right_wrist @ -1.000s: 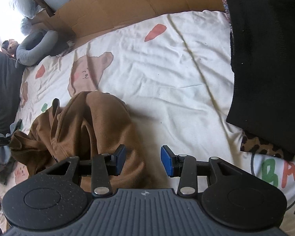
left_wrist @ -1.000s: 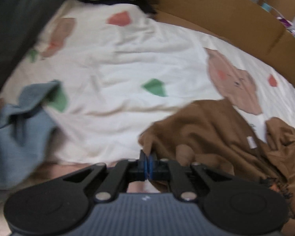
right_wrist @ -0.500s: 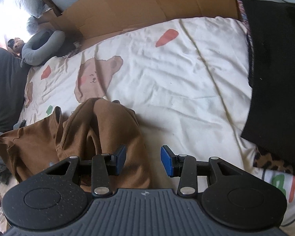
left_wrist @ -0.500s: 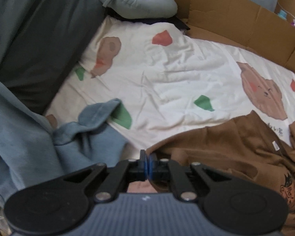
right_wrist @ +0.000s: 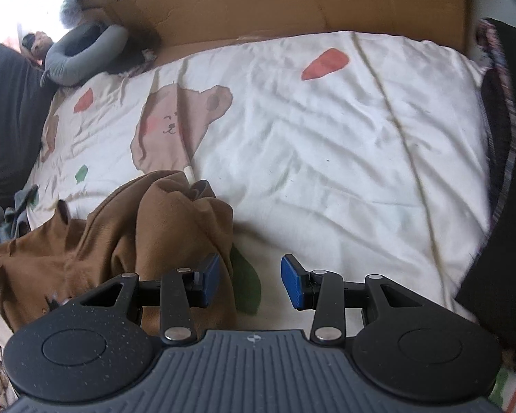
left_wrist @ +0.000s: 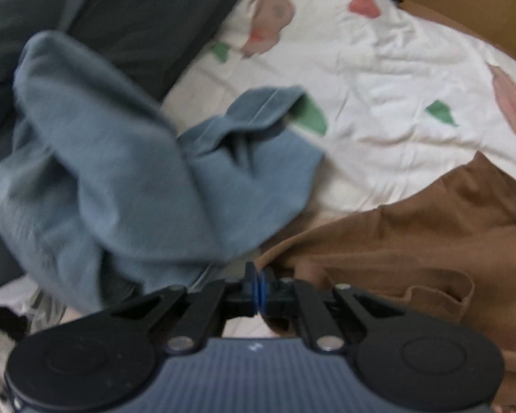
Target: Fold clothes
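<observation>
Brown garment (left_wrist: 412, 241), left wrist view: near right on bedsheet (left_wrist: 378, 69), edge clenched in my left gripper (left_wrist: 259, 287); blue-grey garment (left_wrist: 120, 172) left. Right wrist view: my right gripper (right_wrist: 251, 280) released, jaws apart, beside the brown heap.

A T-shirt (right_wrist: 103, 241) lies crumpled on the bedsheet (right_wrist: 326, 144) at its near left. Left of it, touching its edge, sits a bunched sweatshirt (left_wrist: 137, 186) (partly off the sheet). Cardboard (right_wrist: 258, 0) stands behind the bed; a neck pillow (right_wrist: 82, 55) rests at the far left corner, a folded garment (right_wrist: 512, 172) along the right.
</observation>
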Demonstrator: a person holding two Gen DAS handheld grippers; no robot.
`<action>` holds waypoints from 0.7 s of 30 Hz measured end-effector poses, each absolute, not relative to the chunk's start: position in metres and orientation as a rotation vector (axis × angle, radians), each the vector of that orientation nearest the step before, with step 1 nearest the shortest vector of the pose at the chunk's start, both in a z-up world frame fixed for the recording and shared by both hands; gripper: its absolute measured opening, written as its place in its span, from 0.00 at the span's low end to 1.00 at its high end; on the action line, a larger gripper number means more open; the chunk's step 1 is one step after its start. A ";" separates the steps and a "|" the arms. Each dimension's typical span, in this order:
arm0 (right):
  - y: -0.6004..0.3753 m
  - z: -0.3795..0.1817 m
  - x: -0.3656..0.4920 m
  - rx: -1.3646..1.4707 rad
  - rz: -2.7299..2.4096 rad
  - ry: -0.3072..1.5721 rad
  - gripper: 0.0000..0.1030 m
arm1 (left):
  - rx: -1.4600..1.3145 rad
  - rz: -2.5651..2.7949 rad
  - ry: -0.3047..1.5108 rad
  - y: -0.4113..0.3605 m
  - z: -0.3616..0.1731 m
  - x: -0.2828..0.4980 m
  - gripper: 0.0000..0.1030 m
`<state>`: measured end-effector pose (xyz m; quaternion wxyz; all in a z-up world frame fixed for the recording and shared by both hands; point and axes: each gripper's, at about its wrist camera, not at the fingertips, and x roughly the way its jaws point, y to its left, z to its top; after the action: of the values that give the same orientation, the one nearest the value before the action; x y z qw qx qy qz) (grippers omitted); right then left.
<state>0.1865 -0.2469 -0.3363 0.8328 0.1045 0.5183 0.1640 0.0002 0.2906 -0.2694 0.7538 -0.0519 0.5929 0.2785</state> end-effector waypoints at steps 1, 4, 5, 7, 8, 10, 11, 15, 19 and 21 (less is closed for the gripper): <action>-0.244 -0.337 0.189 0.219 0.358 1.098 0.45 | -0.119 0.619 1.301 0.292 -0.271 -0.006 0.02; -0.233 -0.336 0.198 0.209 0.393 1.092 0.45 | -0.128 0.646 1.331 0.295 -0.279 -0.022 0.02; -0.229 -0.335 0.201 0.205 0.404 1.089 0.45 | -0.131 0.654 1.342 0.296 -0.282 -0.026 0.02; -0.223 -0.334 0.208 0.192 0.415 1.079 0.45 | -0.139 0.666 1.363 0.296 -0.289 -0.033 0.02; -0.220 -0.333 0.212 0.187 0.422 1.073 0.45 | -0.141 0.670 1.372 0.296 -0.293 -0.036 0.02; -0.215 -0.331 0.221 0.189 0.426 1.067 0.45 | -0.142 0.673 1.390 0.295 -0.298 -0.040 0.02; -0.213 -0.330 0.225 0.191 0.428 1.064 0.45 | -0.141 0.673 1.398 0.295 -0.301 -0.043 0.02; -0.206 -0.331 0.242 0.207 0.435 1.066 0.45 | -0.144 0.697 1.457 0.296 -0.311 -0.054 0.02; -0.193 -0.343 0.251 0.164 0.455 1.107 0.45 | -0.180 0.719 1.476 0.298 -0.315 -0.062 0.06; -0.186 -0.348 0.256 0.142 0.465 1.128 0.45 | -0.180 0.725 1.473 0.299 -0.313 -0.062 0.09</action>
<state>0.2558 -0.1859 -0.3484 0.8172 0.0666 0.5292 0.2183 -0.0616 0.2986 -0.3129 0.6779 -0.0802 0.6557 0.3228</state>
